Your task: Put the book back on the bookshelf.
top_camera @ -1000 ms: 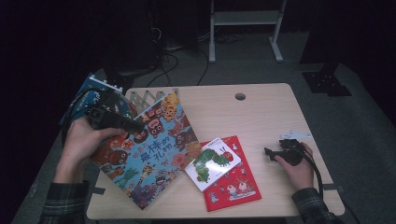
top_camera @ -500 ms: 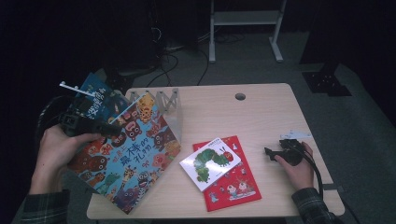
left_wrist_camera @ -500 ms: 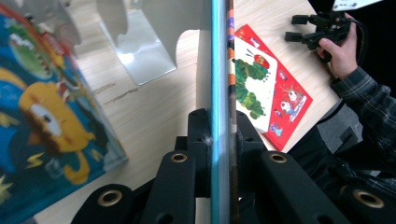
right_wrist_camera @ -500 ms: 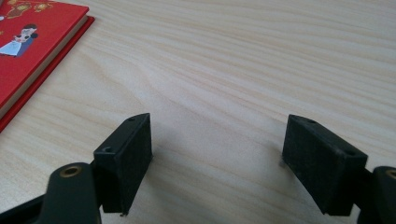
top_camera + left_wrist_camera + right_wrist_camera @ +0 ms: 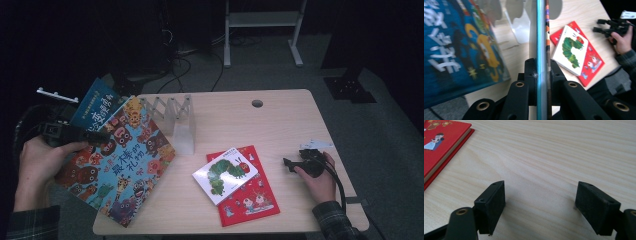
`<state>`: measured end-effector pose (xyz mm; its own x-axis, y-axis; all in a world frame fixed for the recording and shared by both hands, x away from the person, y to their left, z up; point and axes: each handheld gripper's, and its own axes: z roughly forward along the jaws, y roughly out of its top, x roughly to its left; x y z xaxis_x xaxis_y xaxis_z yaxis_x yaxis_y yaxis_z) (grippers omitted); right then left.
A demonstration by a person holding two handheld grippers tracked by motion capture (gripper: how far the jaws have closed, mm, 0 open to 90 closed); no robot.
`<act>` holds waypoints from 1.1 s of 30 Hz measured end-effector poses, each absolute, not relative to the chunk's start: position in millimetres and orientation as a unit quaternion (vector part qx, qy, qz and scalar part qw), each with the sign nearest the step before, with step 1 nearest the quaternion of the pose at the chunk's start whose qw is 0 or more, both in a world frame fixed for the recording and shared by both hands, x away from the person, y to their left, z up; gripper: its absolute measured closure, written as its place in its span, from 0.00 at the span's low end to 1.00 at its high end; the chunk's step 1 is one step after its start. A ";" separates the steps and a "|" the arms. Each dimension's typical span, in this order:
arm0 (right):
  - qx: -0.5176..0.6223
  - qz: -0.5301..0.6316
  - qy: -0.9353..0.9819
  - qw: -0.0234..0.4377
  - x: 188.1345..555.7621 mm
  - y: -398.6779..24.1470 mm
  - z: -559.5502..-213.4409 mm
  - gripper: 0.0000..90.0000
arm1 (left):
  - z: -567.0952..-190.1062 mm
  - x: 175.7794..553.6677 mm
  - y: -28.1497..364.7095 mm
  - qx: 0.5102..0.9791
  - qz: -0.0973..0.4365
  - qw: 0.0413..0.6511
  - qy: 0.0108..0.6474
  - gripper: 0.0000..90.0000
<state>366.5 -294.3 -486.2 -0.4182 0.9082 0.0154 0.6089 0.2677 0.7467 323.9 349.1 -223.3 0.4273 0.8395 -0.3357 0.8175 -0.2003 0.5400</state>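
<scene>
The left gripper pinches a large colourful monster-covered picture book by its edge, overhanging the pale wooden table's left side, where the thin grip could let it slip.

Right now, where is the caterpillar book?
In the high view the caterpillar book lies right of centre near the table's front edge, tilted on top of the red book, left of the right claw.

Dark room, grey floor, wooden table
</scene>
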 end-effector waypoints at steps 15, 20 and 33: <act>0.496 0.348 0.766 0.215 366.8 -294.2 -486.2 0.26 | -224.8 340.1 366.9 0.741 0.036 0.312 0.593 0.90; 0.496 0.348 0.766 0.215 366.8 -294.2 -486.2 0.26 | -221.6 345.1 366.2 0.737 0.046 0.297 0.606 0.90; 0.497 0.348 0.766 0.215 366.9 -294.3 -486.2 0.26 | -215.5 366.9 367.3 0.720 0.048 0.286 0.630 0.90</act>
<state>366.9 -294.3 -486.2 -0.4144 0.9100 0.0163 0.6107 0.2647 0.7463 366.9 367.3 -215.5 0.2007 0.9351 -0.2920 0.8805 -0.0415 0.4723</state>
